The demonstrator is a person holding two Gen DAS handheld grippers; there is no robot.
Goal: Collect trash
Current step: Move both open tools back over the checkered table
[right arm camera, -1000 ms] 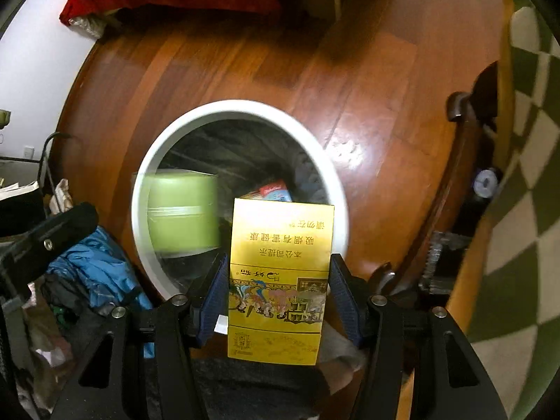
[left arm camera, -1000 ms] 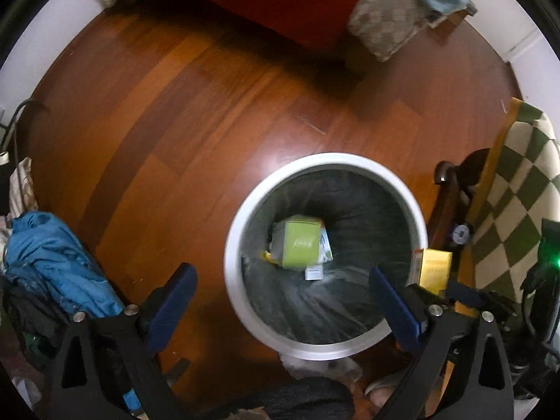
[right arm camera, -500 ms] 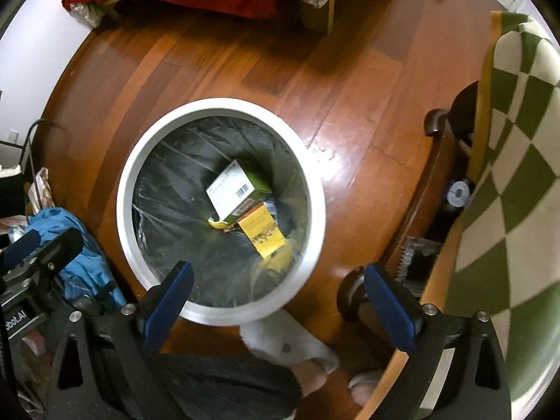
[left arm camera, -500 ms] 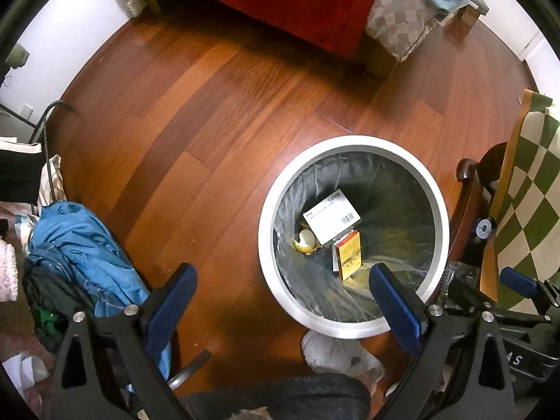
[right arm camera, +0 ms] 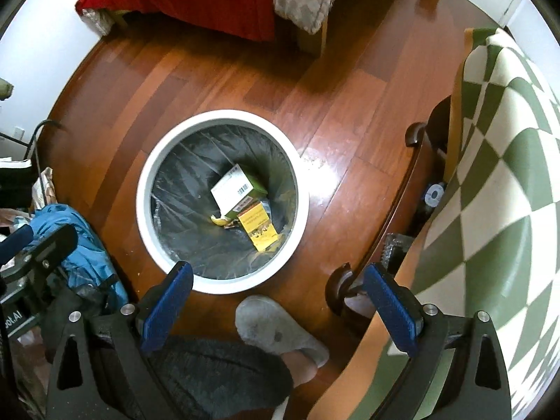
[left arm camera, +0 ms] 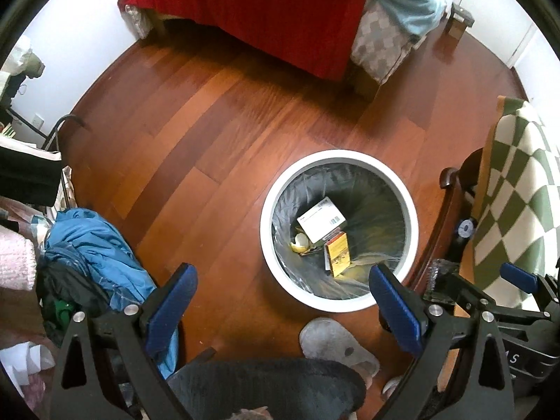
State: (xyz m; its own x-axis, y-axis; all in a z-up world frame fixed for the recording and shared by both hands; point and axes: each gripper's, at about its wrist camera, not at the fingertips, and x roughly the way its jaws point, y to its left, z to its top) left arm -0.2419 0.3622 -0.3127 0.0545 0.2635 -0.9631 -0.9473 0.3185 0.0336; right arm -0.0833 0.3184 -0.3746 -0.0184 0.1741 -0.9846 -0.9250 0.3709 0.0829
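Holding both grippers, left (left arm camera: 281, 299) and right (right arm camera: 278, 301), with jaws spread and empty, we see boxes (right arm camera: 236, 189) lying in the bin (right arm camera: 224, 281).

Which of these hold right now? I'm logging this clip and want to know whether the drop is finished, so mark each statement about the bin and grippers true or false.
1. The yellow box lies inside the white bin. True.
2. The right gripper is clamped on the yellow box. False: its jaws are open and empty.
3. A banana peel lies in the bin. True.
4. The green box sits on the wood floor. False: it is in the bin.
5. The left gripper is open. True.
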